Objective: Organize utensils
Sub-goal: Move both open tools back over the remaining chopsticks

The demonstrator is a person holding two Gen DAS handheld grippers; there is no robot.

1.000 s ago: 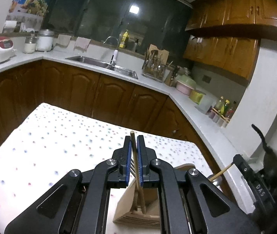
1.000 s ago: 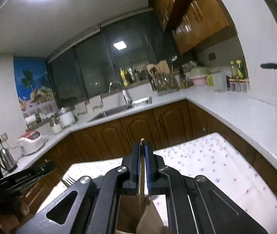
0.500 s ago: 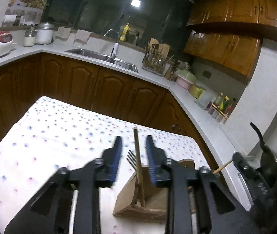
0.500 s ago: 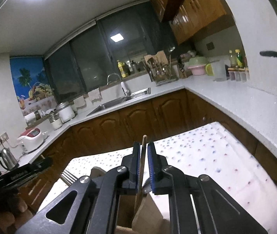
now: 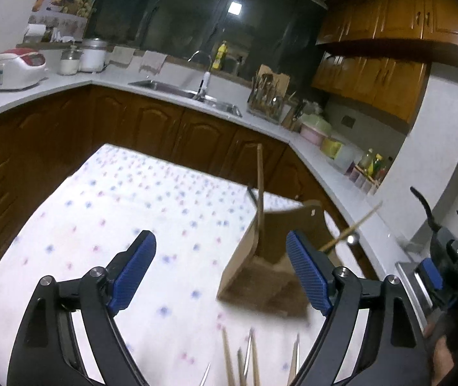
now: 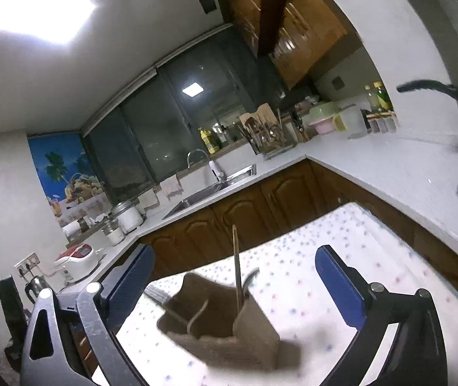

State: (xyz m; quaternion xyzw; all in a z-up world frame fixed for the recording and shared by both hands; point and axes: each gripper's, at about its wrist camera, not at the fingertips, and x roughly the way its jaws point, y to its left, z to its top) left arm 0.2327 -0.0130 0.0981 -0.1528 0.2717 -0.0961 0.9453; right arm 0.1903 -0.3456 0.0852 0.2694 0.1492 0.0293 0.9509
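wooden holder (image 5: 262,276) stands on the dotted tablecloth (image 5: 106,212), utensils upright inside. left gripper (image 5: 220,273) and right gripper (image 6: 233,286) have just been opening, jaws wide, empty. loose utensils (image 5: 248,363) look light, stiff; grip mid-handle.

A white cloth (image 5: 126,212) dotted in pink and blue is spread over the table. Dark brown wooden cabinets (image 5: 151,128) are ranged beneath a pale L-shaped counter (image 6: 389,167). A steel sink (image 5: 177,88) with a curved faucet (image 5: 201,64) is set into the counter below a dark window (image 5: 196,16). A white and red rice cooker (image 5: 19,69) is seen at the counter's left end, with white canisters (image 5: 82,56) just beside it. A yellow bottle (image 5: 217,59) is stood on the window ledge. A rack of kitchen tools (image 5: 267,96) is placed near the corner, beside pink and green containers (image 5: 317,128). Upper wooden cabinets (image 5: 389,48) are mounted at the right. A tropical poster (image 6: 64,173) is hung on the wall, and a ceiling light (image 6: 35,6) is lit.
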